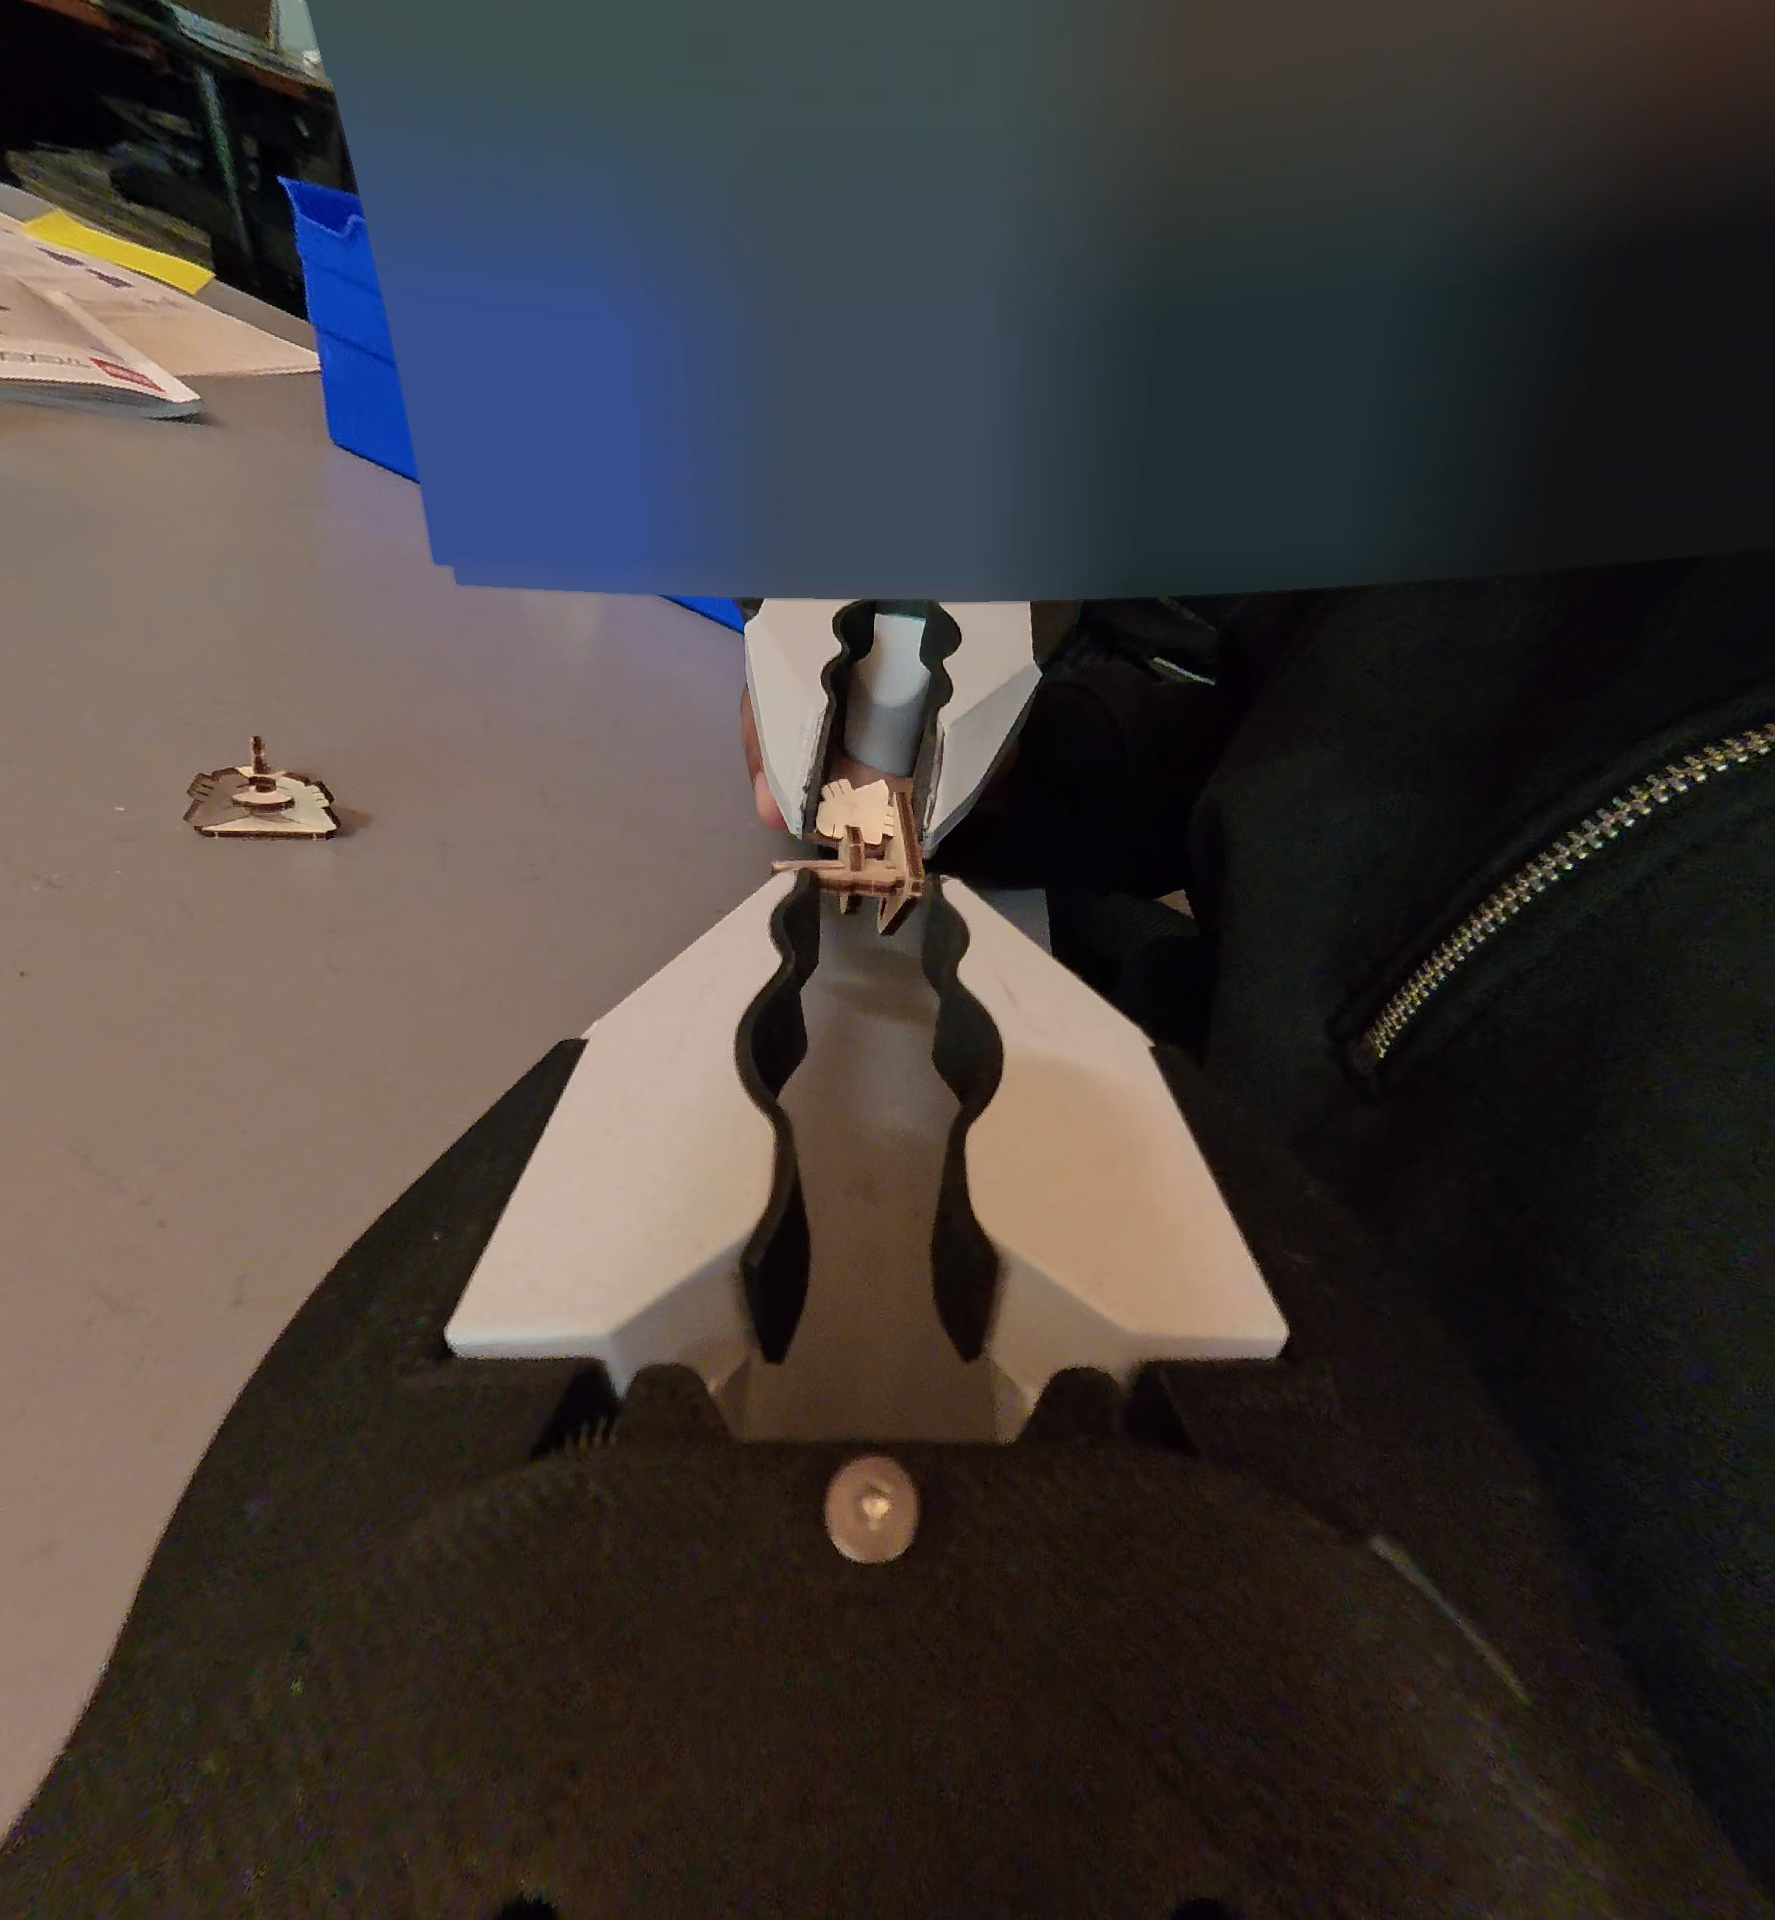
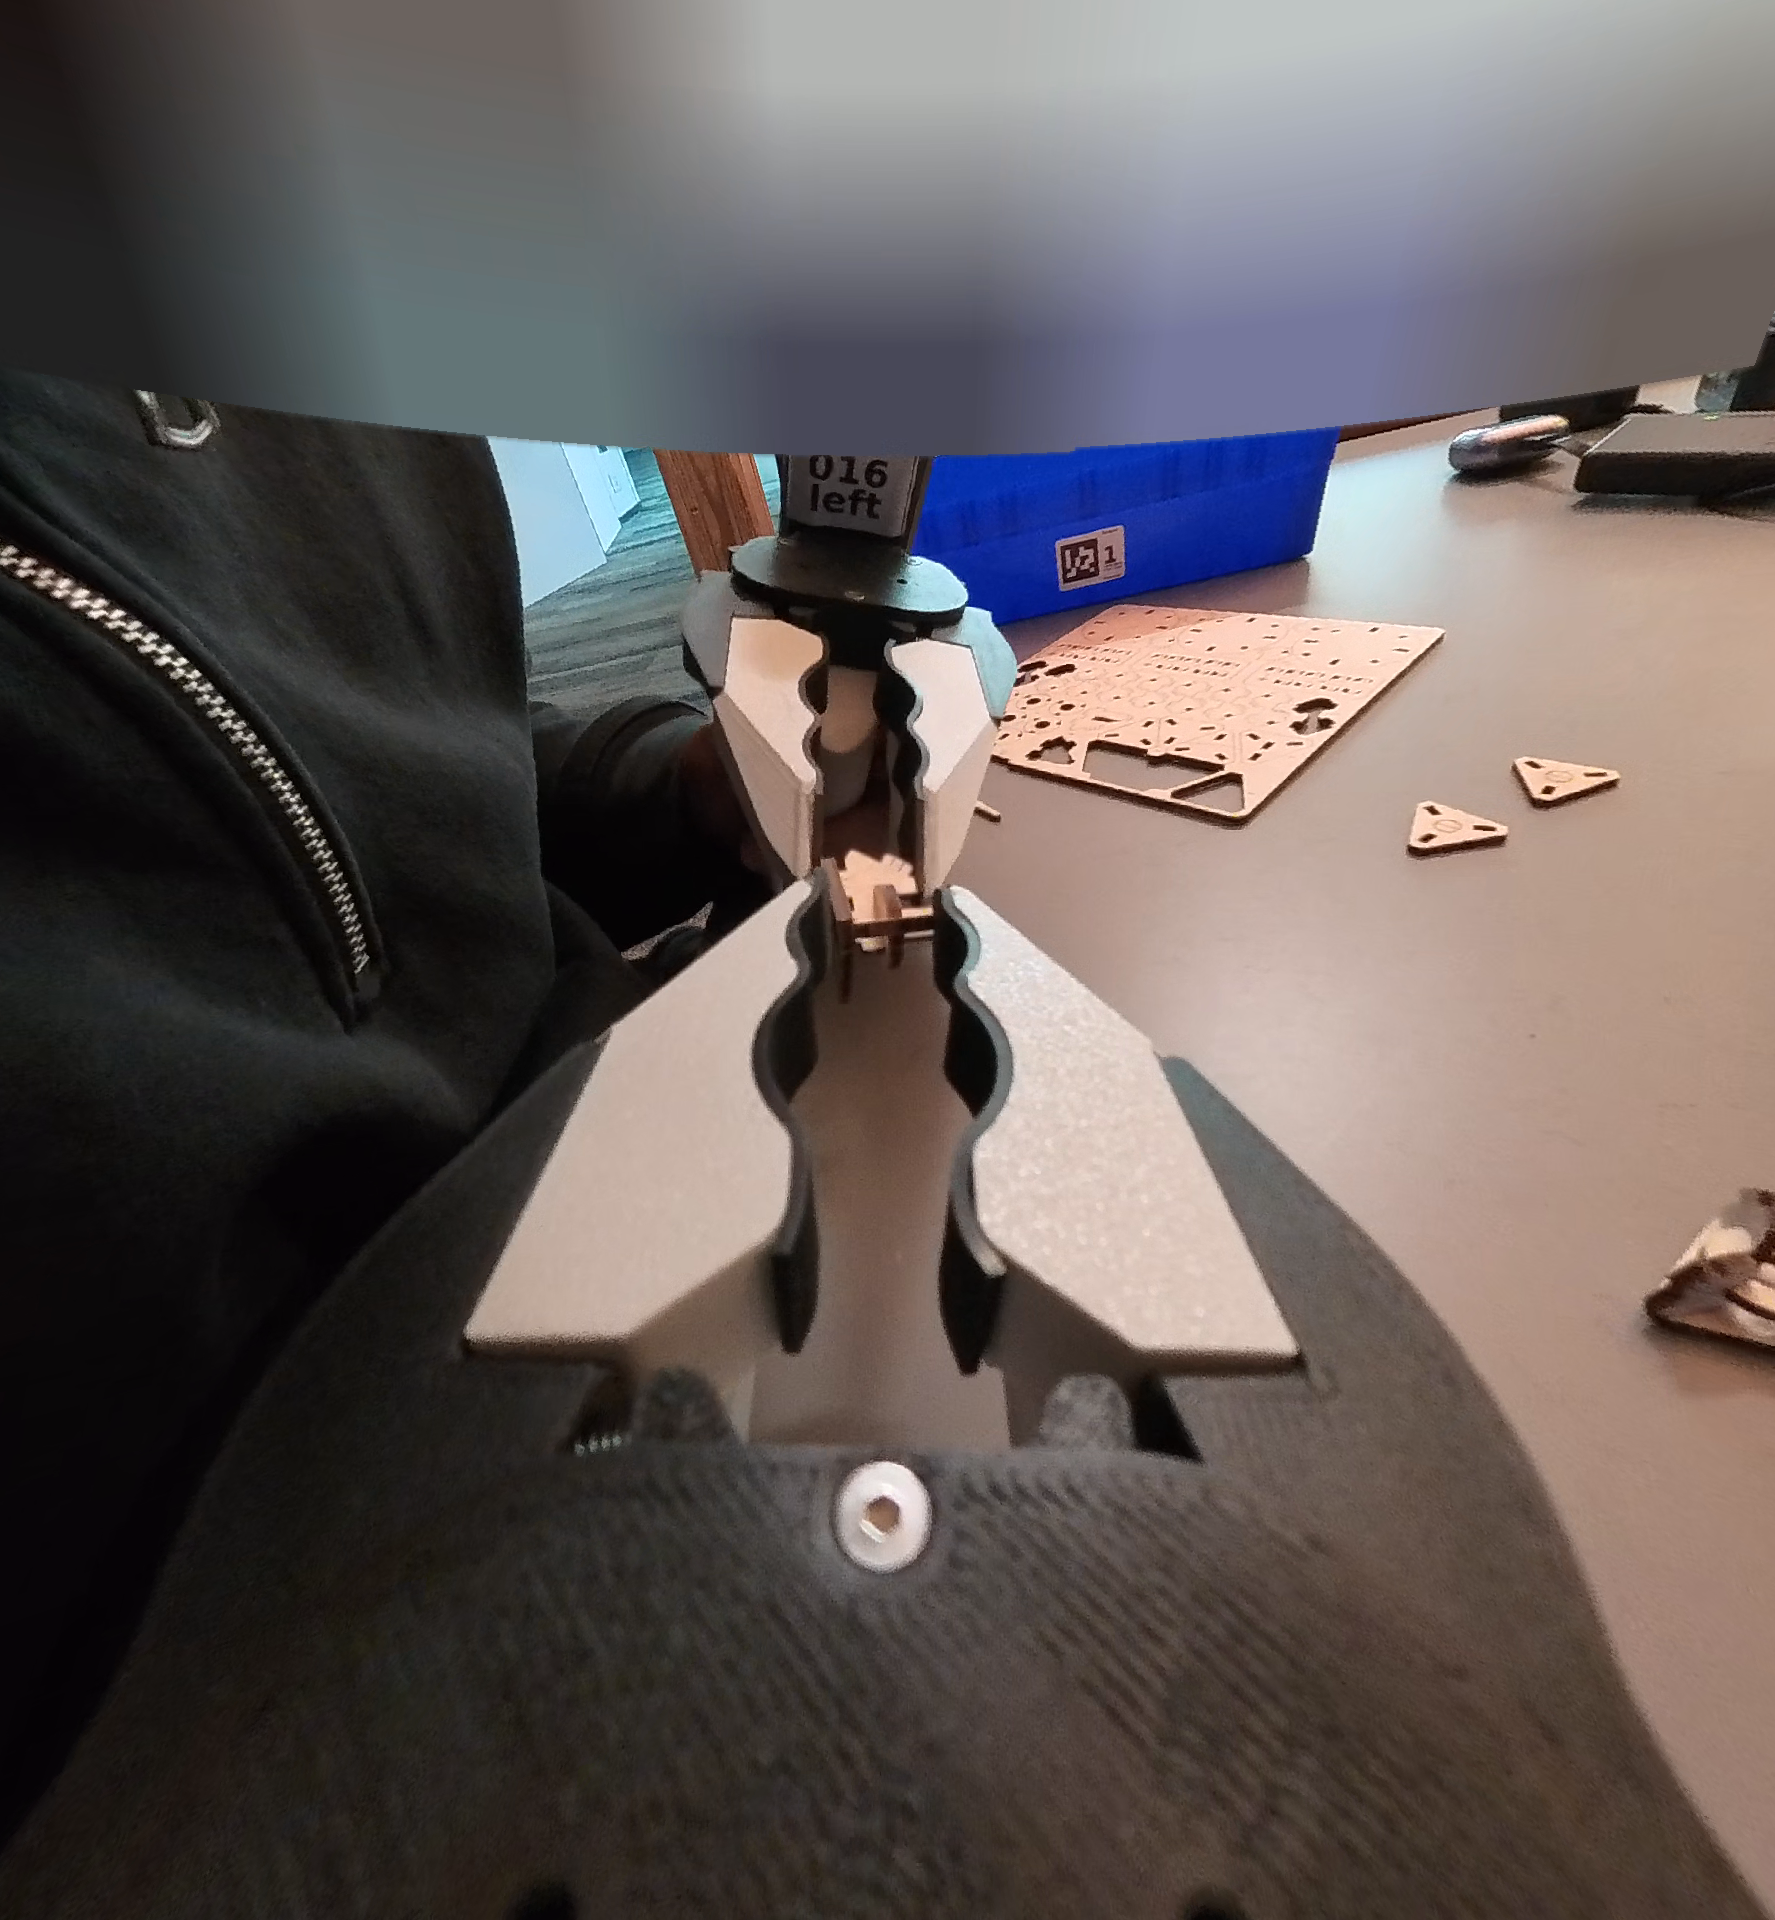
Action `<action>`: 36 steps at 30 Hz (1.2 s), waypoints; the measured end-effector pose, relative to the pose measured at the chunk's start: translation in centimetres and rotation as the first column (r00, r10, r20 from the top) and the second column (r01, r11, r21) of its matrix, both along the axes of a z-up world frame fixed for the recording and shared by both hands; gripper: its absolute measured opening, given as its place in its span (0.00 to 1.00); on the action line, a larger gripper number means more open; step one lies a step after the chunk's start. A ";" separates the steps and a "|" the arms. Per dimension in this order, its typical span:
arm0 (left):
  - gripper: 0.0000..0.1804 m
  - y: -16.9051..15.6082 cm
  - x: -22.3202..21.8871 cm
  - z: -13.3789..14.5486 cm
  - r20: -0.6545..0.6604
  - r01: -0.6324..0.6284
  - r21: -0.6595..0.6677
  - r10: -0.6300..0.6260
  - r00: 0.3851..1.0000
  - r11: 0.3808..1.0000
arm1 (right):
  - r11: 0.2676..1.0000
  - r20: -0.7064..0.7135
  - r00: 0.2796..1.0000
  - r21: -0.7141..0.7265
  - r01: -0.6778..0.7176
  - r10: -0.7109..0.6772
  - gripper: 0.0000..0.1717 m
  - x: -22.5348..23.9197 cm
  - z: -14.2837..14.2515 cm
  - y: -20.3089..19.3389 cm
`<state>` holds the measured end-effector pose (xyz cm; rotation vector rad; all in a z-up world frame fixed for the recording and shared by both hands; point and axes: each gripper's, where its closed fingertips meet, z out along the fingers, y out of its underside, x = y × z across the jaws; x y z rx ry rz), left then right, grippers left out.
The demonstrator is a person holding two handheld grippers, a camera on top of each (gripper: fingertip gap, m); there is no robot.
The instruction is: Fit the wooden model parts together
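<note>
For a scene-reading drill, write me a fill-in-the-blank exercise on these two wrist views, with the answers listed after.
1. The two hand-held grippers meet tip to tip around a small pale assembly made of ____.
2. The storage bin standing behind the flat laser-cut wooden sheet is ____ in colour.
3. Beside that sheet lie two loose flat wooden pieces shaped like ____.
4. The person's dark jacket closes with a metal ____.

Missing words: wood; blue; triangles; zipper

grey table (image 2: 1382, 1039) | wooden sheet (image 2: 1226, 707) | triangles (image 2: 1456, 829) | blue bin (image 2: 1122, 520) | booklet (image 1: 31, 322)
</note>
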<state>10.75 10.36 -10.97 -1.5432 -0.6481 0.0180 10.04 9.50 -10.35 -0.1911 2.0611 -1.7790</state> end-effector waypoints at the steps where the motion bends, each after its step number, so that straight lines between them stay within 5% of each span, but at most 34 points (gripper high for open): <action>1: 0.10 0.1 0.0 0.0 -0.001 0.000 -0.006 0.000 1.000 1.000 | 1.000 -0.002 1.000 -0.001 -0.001 0.001 0.11 0.0 0.0 0.1; 27: 0.09 1.0 1.0 -0.4 -0.091 0.010 -0.111 -0.020 0.996 0.994 | 1.000 -0.052 0.998 0.010 -0.026 0.027 0.10 1.1 -0.3 1.1; 31: 0.09 1.0 0.8 0.0 -0.047 0.038 -0.044 -0.041 0.998 0.998 | 1.000 -0.050 0.999 0.005 0.003 -0.003 0.10 0.9 -0.1 1.2; 36: 0.30 0.6 0.0 0.4 -0.026 0.003 0.012 -0.002 1.000 1.000 | 0.998 -0.059 0.998 -0.050 0.028 -0.031 0.10 0.5 0.8 1.2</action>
